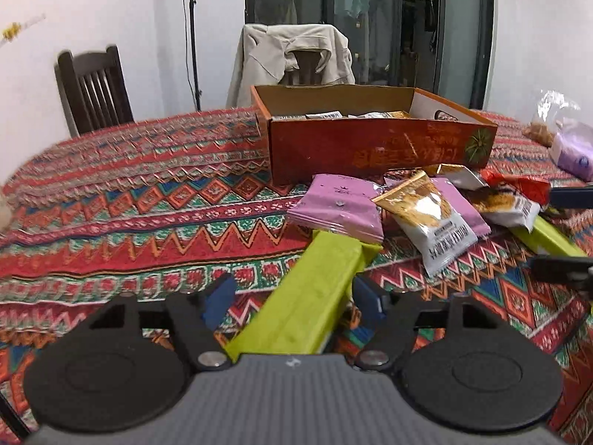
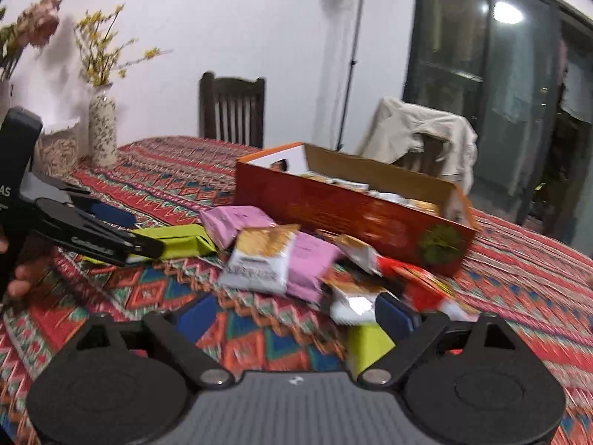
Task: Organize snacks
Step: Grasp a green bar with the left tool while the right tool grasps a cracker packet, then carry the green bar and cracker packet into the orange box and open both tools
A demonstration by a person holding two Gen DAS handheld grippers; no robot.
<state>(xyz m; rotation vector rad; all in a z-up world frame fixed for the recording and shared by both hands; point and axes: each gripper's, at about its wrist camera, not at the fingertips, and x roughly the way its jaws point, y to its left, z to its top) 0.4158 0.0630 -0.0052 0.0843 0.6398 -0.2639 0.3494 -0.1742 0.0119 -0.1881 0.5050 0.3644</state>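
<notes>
Straddling the green packet (image 1: 315,289), your left claw (image 1: 292,296) stands apart, pads flanking but not visibly pressing it; its long axis runs forward-right from the claw toward the snack pile, under the pink packet (image 1: 335,205), before the box (image 1: 370,144) on the bench (image 1: 129,204)

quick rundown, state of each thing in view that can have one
orange box: open, lidless, packets inside
left gripper: fingers open, lime green packet between them, not pinched
right gripper: fingers open, nothing gripped
chair jacket: draped over the chair back
white and gold packet: sealed, lying on the pink packets
</notes>
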